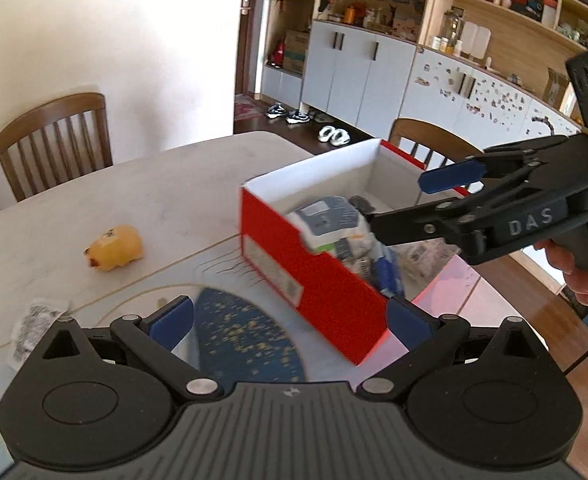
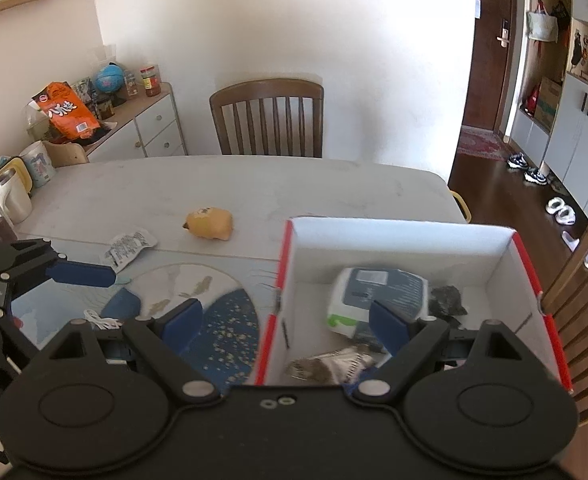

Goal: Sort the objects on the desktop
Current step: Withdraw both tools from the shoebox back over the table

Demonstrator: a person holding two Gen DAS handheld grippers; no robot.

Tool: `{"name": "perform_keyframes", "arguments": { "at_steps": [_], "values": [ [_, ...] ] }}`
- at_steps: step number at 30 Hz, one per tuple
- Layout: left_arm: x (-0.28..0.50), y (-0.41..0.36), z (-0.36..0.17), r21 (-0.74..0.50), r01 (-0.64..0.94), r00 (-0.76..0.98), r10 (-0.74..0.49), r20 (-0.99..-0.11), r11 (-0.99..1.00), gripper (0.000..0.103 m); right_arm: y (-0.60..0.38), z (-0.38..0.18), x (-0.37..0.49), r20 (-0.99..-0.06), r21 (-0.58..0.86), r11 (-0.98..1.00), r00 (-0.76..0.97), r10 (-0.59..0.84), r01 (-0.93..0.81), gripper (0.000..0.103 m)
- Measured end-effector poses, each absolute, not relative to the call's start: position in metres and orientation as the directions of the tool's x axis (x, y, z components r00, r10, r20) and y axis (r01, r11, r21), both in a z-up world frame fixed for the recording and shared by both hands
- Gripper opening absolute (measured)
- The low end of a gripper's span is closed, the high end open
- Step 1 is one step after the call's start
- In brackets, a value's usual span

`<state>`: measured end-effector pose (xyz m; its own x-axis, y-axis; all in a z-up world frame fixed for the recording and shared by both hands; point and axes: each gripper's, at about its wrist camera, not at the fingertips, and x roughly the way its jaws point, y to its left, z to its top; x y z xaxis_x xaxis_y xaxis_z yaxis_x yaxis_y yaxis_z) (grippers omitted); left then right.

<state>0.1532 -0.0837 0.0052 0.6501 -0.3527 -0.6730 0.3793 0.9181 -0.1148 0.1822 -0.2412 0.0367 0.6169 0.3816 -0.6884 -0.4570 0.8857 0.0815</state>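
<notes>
A red box with a white inside stands on the table. It holds a white and grey wipes pack, a dark crumpled thing and a silvery packet. A yellow toy and a printed packet lie on the table. My left gripper is open above the round mat, nothing between its pads. Also open, my right gripper hovers over the box's left wall, holding nothing.
A round white and blue mat lies left of the box, with a white cable near it. Cups stand at the table's far left. Wooden chairs flank the table. A hand holds the right gripper.
</notes>
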Motion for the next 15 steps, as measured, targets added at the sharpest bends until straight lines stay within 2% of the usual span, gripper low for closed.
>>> {"name": "perform_keyframes", "arguments": {
  "at_steps": [10,15],
  "values": [
    [0.149,-0.021,0.000,-0.116,0.304,0.687,-0.302,-0.661,0.946,0.103,-0.198,0.036,0.168,-0.677,0.067,0.879,0.625,0.388,-0.473,0.090],
    [0.146,0.010,-0.003,-0.081,0.247,0.722,-0.239,-0.649,0.966,0.103,-0.173,0.031,0.160,-0.685,0.069,0.861,0.603,0.408,-0.503,0.091]
  ]
}}
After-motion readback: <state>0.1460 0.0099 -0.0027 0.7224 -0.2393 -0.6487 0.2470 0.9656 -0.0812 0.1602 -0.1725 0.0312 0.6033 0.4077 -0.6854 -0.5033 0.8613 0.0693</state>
